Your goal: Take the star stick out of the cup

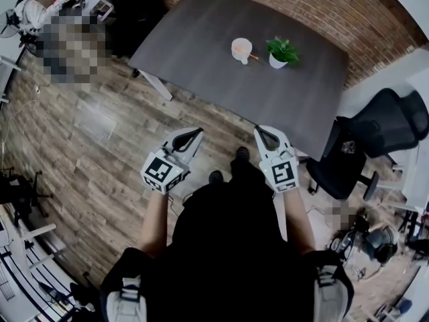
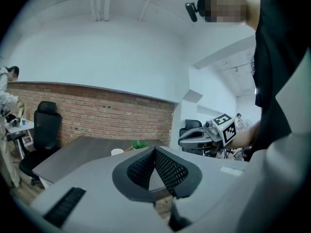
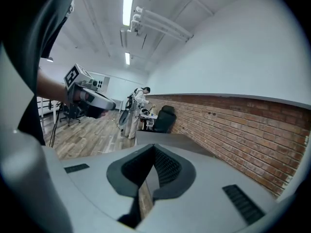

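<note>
A pale cup [image 1: 241, 49] stands on the dark grey table [image 1: 201, 59], with an orange stick [image 1: 253, 57] leaning out of it to the right. In the left gripper view the cup [image 2: 117, 152] is small and far off, just past the jaws. My left gripper [image 1: 200, 131] and right gripper [image 1: 256, 129] are held close to the body, well short of the table's near edge, both pointing toward it. Each has its jaws closed together at the tip with nothing between them. I also see the left gripper [image 2: 155, 150] and right gripper [image 3: 154, 146] in their own views.
A small potted plant [image 1: 281, 51] stands right beside the cup. A black office chair [image 1: 375, 136] sits off the table's right end, and a white desk with a person [image 1: 33, 9] is at far left. Wood floor [image 1: 100, 133] lies between me and the table.
</note>
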`<state>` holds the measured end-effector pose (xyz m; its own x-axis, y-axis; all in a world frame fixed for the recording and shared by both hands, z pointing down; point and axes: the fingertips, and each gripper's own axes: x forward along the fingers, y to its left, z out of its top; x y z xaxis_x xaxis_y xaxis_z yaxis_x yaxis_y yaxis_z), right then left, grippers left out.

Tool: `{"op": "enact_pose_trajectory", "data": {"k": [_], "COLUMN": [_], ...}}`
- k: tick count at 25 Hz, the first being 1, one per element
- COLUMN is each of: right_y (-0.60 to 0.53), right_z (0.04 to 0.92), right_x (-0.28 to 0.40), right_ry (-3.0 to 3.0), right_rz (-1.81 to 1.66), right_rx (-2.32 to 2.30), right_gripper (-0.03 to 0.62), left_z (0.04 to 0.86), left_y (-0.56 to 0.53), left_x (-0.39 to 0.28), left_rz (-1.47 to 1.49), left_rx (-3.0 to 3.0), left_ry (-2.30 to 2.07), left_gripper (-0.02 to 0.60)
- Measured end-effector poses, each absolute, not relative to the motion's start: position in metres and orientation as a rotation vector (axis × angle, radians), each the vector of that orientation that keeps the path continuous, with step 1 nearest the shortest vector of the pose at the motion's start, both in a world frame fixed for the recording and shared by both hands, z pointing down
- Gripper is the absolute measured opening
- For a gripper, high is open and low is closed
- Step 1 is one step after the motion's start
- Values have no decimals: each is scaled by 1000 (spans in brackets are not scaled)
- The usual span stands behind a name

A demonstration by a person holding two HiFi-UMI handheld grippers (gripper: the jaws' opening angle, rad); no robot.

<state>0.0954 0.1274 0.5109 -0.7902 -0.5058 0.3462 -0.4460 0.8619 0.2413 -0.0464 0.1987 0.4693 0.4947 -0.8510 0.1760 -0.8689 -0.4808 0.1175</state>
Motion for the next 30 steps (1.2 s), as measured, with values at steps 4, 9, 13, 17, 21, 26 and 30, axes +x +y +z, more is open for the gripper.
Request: {"op": "enact_pose_trajectory", "data": {"k": [4,9,13,17,21,26,30], "right_y": [104,71,46,18,-7,-32,-56], "right_z": [509,506,507,504,502,500,500], "right_x": [92,89,86,81,78,75,83], "right_ry": [-2637,-2654,-2659,-2670,-2685,-2701,-2706], "right_rz": [-209,-208,-203,-206,-206,-227,-228], "right_rx": [681,667,637,613,580,527,511], "right_gripper": [0,0,0,0,0,0,0], "left_z": [464,459,459,456,451,448,447], "left_y": [179,150,127,104,81,57,38], "left_x": [-44,-47,-48,-51,-50,-48,-42], "left_rz": [141,149,161,170,166,165,173], "left_rx": [2550,2544,2521,2485,2463,2442,2422], "left_ry": [-1503,-1532,-1556,-1577,-1608,-1649,-1675], "left_gripper": [2,2,2,2,2,2,2]}}
